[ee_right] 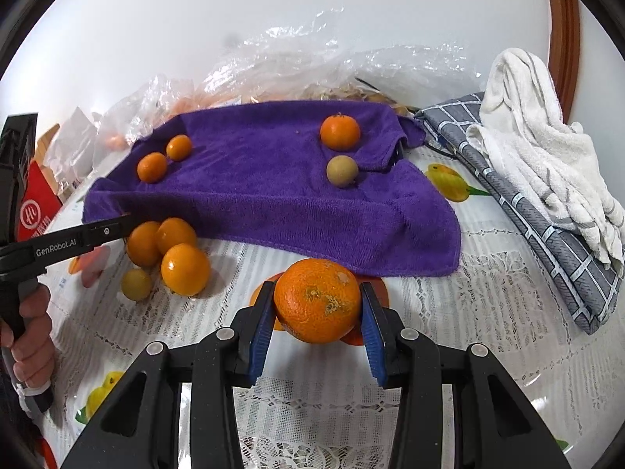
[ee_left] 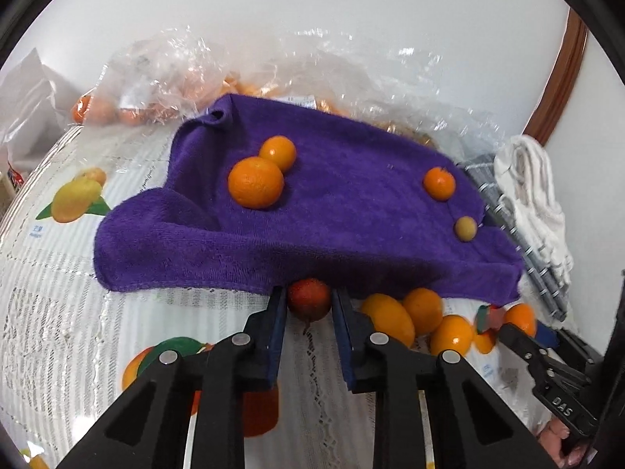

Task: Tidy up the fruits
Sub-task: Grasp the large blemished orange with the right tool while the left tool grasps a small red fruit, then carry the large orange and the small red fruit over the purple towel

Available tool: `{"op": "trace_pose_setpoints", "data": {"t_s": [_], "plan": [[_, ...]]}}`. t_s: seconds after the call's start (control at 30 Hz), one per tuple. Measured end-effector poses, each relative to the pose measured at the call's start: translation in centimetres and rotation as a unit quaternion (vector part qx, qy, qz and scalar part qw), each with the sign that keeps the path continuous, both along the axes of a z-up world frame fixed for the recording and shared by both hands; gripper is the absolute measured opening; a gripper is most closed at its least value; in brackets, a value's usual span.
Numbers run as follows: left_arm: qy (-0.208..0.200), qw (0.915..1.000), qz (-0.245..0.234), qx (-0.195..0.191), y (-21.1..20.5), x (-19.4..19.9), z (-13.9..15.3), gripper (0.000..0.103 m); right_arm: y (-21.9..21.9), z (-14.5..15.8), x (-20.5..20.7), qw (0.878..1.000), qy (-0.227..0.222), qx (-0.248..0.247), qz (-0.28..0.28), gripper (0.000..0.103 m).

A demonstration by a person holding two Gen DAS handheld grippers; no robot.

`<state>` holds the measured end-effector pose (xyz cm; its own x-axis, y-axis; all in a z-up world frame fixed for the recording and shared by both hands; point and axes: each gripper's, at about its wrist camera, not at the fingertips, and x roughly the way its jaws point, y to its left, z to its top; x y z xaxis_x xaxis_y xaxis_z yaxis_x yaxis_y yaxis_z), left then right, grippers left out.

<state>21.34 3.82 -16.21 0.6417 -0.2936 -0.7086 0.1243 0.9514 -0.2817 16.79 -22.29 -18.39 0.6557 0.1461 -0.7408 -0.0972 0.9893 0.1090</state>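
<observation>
A purple towel [ee_left: 332, 215] [ee_right: 273, 187] lies on the table. On it sit two oranges at the left [ee_left: 256, 187] [ee_right: 152, 167], one small orange at the right [ee_left: 439, 183] [ee_right: 340, 131] and a tan round fruit [ee_left: 465, 228] [ee_right: 342, 170]. My left gripper [ee_left: 309, 301] is shut on a dark red fruit [ee_left: 309, 299] at the towel's near edge. My right gripper [ee_right: 317, 305] is shut on a large mandarin [ee_right: 317, 300] held just in front of the towel. Several oranges [ee_left: 424, 318] [ee_right: 172, 254] and a small yellow-green fruit [ee_right: 136, 283] cluster on the cloth beside the towel.
A fruit-print lace tablecloth [ee_right: 449, 332] covers the table. Crumpled clear plastic bags with more oranges [ee_left: 164, 74] [ee_right: 312, 62] lie behind the towel. A grey checked cloth [ee_right: 527, 203] and a white towel [ee_right: 539, 136] lie at the right. A red box [ee_right: 35, 203] stands at the left.
</observation>
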Motion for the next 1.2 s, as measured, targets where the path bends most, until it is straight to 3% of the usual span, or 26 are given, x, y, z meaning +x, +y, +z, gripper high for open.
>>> {"op": "trace_pose_setpoints", "data": {"t_s": [0.13, 0.2, 0.4, 0.83, 1.2], "plan": [[-0.025, 0.9986, 0.0, -0.047, 0.9, -0.7, 1.3, 0.023, -0.3, 0.5, -0.5, 1.0, -0.017, 0.009, -0.004, 0.042], [-0.037, 0.9979, 0.001, -0.053, 1.2, -1.0, 1.8, 0.023, -0.5, 0.8, -0.7, 1.0, -0.025, 0.017, -0.004, 0.042], [-0.052, 0.9973, 0.011, -0.051, 1.6, -1.3, 2.5, 0.023, -1.4, 1.2, -0.9, 0.998, -0.033, 0.042, -0.013, 0.042], [-0.1, 0.9946, 0.029, -0.003, 1.8, -2.0, 3.6, 0.023, -3.9, 2.7, -1.2, 0.995, -0.047, 0.073, -0.053, 0.042], [-0.108, 0.9933, 0.037, -0.016, 2.6, -2.1, 3.9, 0.023, -3.6, 6.0, 0.3, 0.995, -0.072, 0.057, -0.044, 0.042]]}}
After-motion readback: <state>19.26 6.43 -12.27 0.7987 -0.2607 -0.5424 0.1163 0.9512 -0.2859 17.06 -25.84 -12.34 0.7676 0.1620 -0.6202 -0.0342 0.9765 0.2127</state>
